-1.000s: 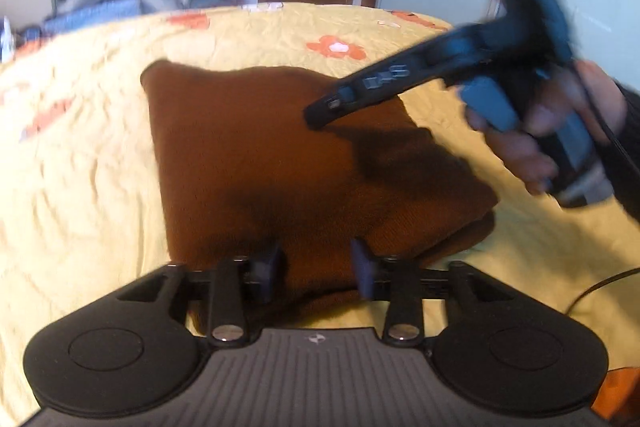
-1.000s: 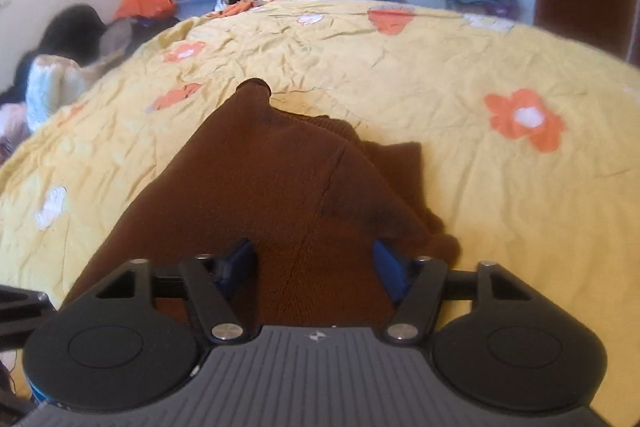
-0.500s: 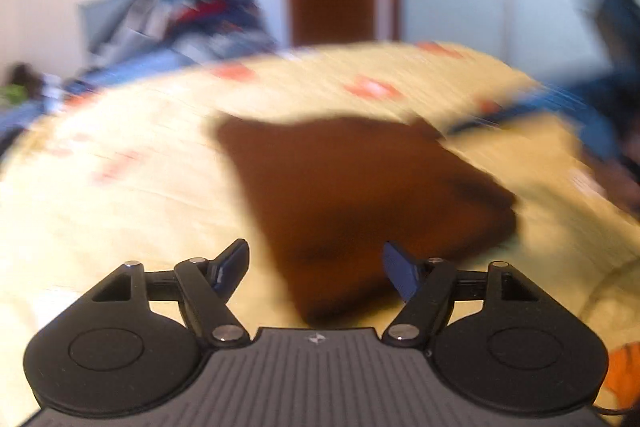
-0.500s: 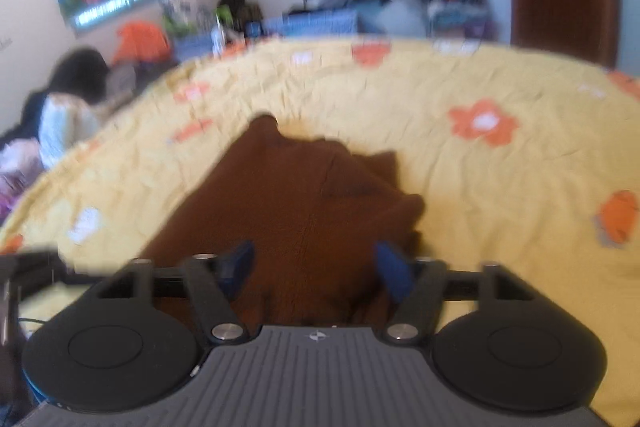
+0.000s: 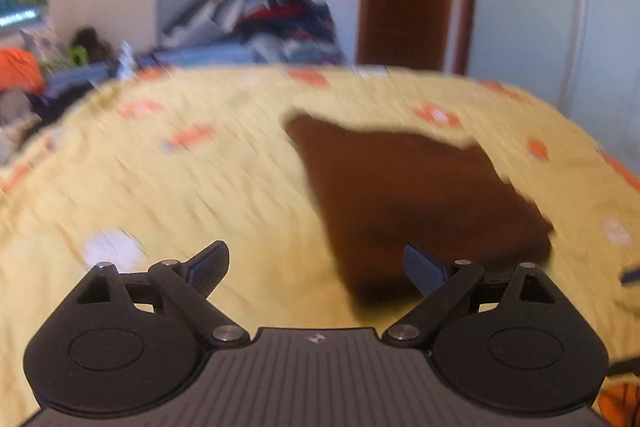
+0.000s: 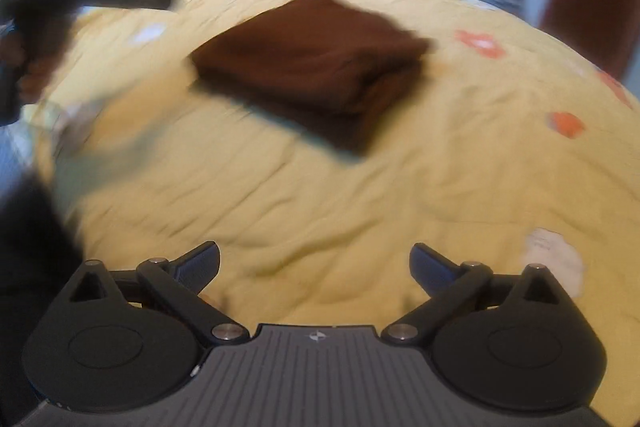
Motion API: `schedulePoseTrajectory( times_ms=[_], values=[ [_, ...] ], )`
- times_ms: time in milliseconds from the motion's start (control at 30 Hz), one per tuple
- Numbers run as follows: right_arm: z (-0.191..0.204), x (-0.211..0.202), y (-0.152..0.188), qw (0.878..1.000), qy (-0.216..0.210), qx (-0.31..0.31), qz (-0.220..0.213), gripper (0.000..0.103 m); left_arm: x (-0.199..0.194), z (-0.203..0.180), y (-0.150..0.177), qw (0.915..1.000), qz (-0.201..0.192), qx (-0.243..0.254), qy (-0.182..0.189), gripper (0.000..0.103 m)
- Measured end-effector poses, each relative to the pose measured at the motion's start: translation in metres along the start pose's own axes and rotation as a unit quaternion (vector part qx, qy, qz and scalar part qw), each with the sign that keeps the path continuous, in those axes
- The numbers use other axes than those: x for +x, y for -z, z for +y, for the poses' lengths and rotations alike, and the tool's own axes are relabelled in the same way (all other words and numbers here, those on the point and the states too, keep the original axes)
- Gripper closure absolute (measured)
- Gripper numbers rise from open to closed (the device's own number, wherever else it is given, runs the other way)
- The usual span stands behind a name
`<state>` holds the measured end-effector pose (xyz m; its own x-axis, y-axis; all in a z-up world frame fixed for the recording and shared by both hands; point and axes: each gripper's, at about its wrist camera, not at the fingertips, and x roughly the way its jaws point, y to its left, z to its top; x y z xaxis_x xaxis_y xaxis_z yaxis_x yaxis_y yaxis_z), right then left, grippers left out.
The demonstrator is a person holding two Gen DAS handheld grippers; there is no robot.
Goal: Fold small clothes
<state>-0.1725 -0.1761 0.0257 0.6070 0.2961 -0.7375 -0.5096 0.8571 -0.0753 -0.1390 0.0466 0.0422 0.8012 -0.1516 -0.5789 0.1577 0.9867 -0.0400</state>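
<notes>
Right wrist view shows the brown knit garment [image 6: 312,63] lying folded on the yellow bed [image 6: 360,207], soft, light and thick, best pinched at its layered edge, while the right gripper [image 6: 314,263] and the left gripper [image 5: 316,267] are both spread and hold nothing.

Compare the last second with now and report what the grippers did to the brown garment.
Both grippers pulled back from the brown garment. The left gripper opened wider and shifted left of it; the right gripper, previously right over it, retreated, jaws open and empty. The garment stayed folded on the yellow bedspread.
</notes>
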Motion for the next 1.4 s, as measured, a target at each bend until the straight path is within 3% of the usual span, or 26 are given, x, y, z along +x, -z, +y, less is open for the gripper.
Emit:
schedulePoseTrajectory(
  times_ms=[167, 300, 433, 1400],
  values=[
    [-0.009, 0.046, -0.027, 0.988, 0.054, 0.14, -0.023, 0.0, 0.032, -0.042, 0.022, 0.9975, 0.049, 0.045, -0.023, 0.008],
    [-0.004, 0.079, -0.037, 0.976, 0.124, 0.169, -0.052, 0.0, 0.043, -0.038, 0.026, 0.9977, 0.062, 0.007, -0.028, 0.002],
    [-0.005, 0.095, -0.042, 0.966, 0.157, 0.188, -0.079, 0.0, 0.048, -0.029, 0.026, 0.9981, 0.043, -0.01, -0.044, 0.0],
    [-0.004, 0.098, -0.036, 0.962, 0.169, 0.194, -0.096, 0.0, 0.049, -0.027, 0.027, 0.9987, 0.034, -0.007, -0.038, 0.0]
  ],
)
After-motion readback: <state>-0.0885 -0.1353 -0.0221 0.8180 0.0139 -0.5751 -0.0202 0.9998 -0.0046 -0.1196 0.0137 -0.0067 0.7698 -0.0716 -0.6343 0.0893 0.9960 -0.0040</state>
